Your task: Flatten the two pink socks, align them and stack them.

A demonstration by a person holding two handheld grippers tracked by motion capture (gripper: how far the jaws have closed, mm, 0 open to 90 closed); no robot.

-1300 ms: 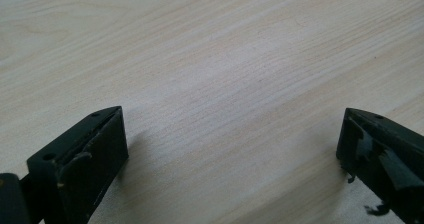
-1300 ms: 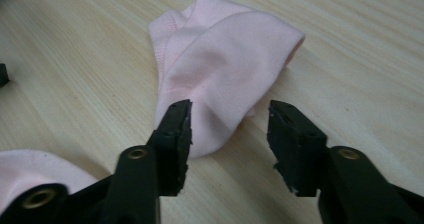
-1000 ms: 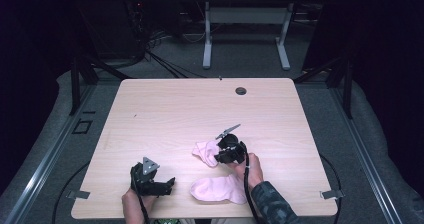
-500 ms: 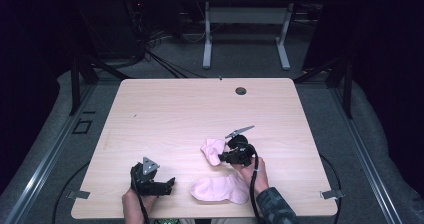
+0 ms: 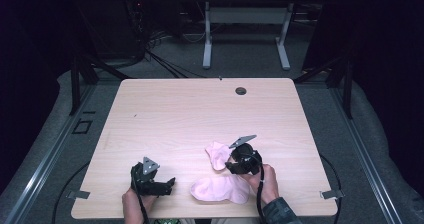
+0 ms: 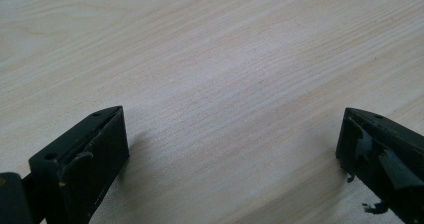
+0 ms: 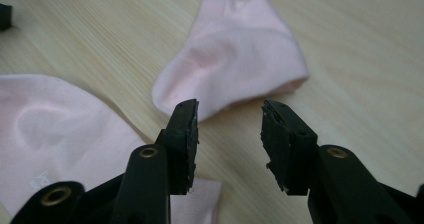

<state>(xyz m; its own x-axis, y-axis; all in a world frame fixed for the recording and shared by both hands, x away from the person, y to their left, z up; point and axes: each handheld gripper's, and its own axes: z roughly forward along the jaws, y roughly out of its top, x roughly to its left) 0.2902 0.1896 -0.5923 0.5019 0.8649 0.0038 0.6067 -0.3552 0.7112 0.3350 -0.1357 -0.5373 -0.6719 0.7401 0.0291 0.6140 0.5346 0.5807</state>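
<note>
Two pink socks lie on the wooden table (image 5: 190,114). The smaller sock (image 5: 218,154) (image 7: 235,59) sits folded just beyond the tips of my right gripper (image 5: 230,163) (image 7: 227,129). The larger sock (image 5: 220,189) (image 7: 55,134) lies flat nearer the front edge, partly under that gripper. The right jaws have just been opening and now stand apart over bare wood, gripping nothing. My left gripper (image 5: 169,185) (image 6: 232,144) rests near the front left, its jaws wide apart with only table between them.
A round cable hole (image 5: 241,90) sits near the table's far edge. Behind the table stands another desk's white frame (image 5: 207,39) on grey floor with cables. A person's hands hold both grippers at the front edge.
My right gripper moved to the right, dragging the smaller sock a little that way, then its jaws opened and let the sock go. The left gripper stayed still.
</note>
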